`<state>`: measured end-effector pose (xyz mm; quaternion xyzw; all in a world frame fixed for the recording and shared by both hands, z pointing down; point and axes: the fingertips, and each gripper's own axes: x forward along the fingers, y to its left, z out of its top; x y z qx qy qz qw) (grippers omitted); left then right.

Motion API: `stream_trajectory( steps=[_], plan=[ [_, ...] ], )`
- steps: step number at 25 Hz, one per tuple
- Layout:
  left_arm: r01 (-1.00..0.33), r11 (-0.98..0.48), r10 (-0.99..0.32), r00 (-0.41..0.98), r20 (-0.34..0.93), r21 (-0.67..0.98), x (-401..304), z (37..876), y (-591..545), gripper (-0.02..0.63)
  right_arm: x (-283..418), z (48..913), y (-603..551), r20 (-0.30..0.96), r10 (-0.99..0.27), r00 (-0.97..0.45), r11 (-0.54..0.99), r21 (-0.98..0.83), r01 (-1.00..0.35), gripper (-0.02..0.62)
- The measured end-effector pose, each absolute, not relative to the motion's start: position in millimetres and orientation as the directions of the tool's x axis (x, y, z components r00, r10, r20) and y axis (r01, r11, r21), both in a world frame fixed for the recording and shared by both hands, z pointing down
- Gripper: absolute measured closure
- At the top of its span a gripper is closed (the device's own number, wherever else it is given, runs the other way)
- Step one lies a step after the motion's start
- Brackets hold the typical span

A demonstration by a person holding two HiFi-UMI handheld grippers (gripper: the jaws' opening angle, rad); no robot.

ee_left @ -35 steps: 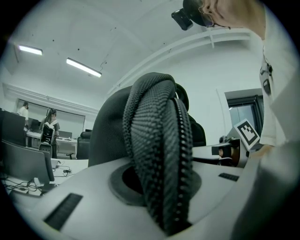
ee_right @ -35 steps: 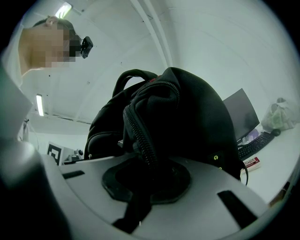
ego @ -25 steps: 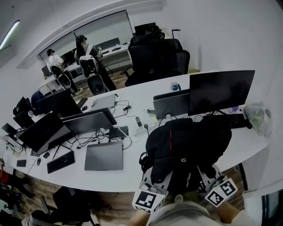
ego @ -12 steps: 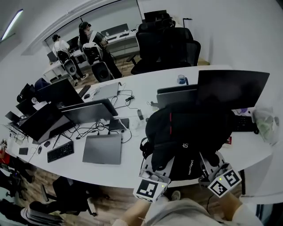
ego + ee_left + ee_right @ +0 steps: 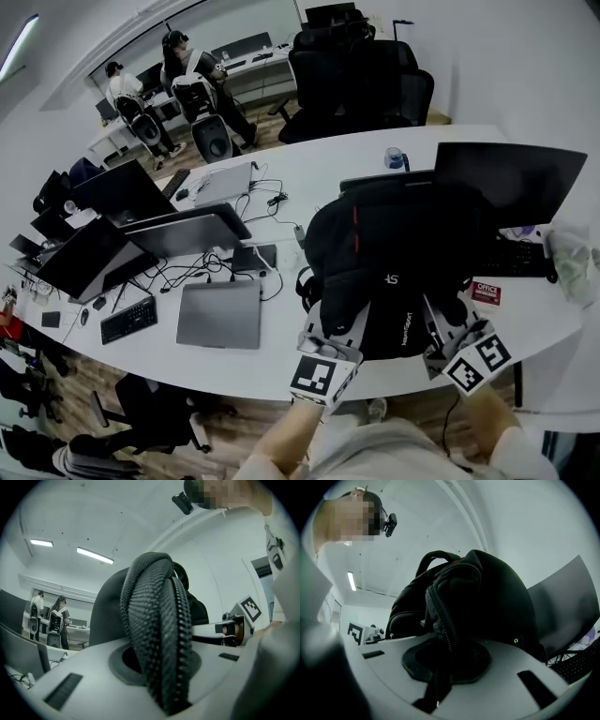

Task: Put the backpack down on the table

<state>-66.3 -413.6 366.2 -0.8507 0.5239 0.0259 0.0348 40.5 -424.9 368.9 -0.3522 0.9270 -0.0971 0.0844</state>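
A black backpack (image 5: 394,258) with a red trim line hangs over the near edge of the white table (image 5: 281,370), in front of a dark monitor. Whether it rests on the table I cannot tell. My left gripper (image 5: 342,326) is shut on a padded mesh shoulder strap (image 5: 157,634), which fills the left gripper view between the jaws. My right gripper (image 5: 441,326) is shut on a zippered edge of the backpack (image 5: 447,616). Both marker cubes sit just below the bag in the head view.
Behind the bag stand a monitor (image 5: 511,178) and an open laptop. A keyboard (image 5: 514,258), a red label (image 5: 485,292), a closed grey laptop (image 5: 220,314), cables (image 5: 187,277) and a cup (image 5: 396,157) lie on the table. Office chairs (image 5: 361,70) and two people (image 5: 178,70) are beyond.
Both grippers have carried the backpack forward from beyond the table's near edge to over its surface, toward the monitor. The grips look the same.
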Motion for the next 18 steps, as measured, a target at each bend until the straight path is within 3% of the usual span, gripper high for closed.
stream_trajectory(
  steps=[18],
  plan=[
    [-0.849, -0.525, -0.850, 0.519, -0.093, 0.062, -119.3, 391.8, -522.5, 0.548, -15.1, 395.7, -532.5, -0.008, -0.758, -0.653, 0.639, -0.209, -0.740, 0.557]
  ],
)
